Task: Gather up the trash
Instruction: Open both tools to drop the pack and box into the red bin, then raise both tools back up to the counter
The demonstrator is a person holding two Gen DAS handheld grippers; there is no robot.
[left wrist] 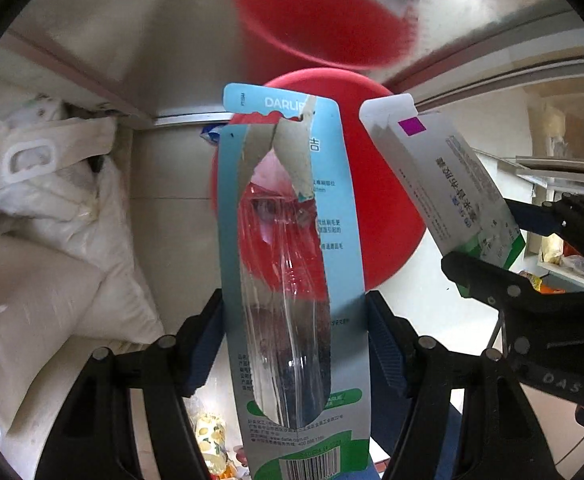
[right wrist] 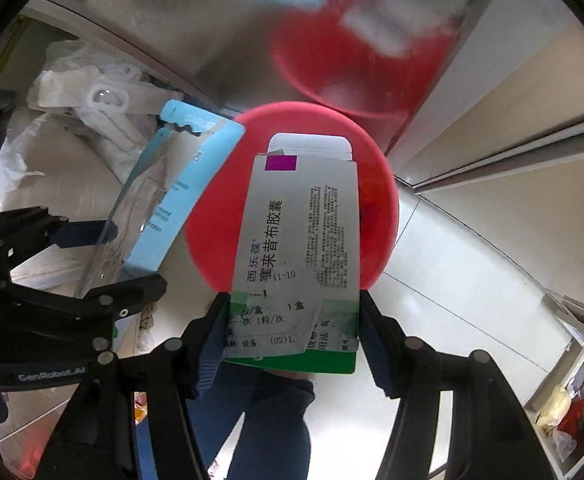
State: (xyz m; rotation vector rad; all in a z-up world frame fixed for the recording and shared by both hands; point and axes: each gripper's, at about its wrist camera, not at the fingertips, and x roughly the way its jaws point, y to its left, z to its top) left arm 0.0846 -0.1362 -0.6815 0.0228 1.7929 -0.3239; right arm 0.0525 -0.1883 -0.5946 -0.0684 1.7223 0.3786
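White woven sacks (left wrist: 44,264) are lying heaped along the left of the left wrist view, one of them showing a white plastic handle loop (left wrist: 28,160). The same sacks (right wrist: 104,120) are showing at the upper left of the right wrist view. A brushed metal panel (left wrist: 164,40) is standing behind them, carrying a blurred red reflection. Pale floor tiles (right wrist: 443,280) are spreading out below. A person's legs in blue trousers (right wrist: 268,420) are standing at the bottom of the right wrist view. Shelves holding yellow and orange bags (left wrist: 555,248) are showing at the far right.
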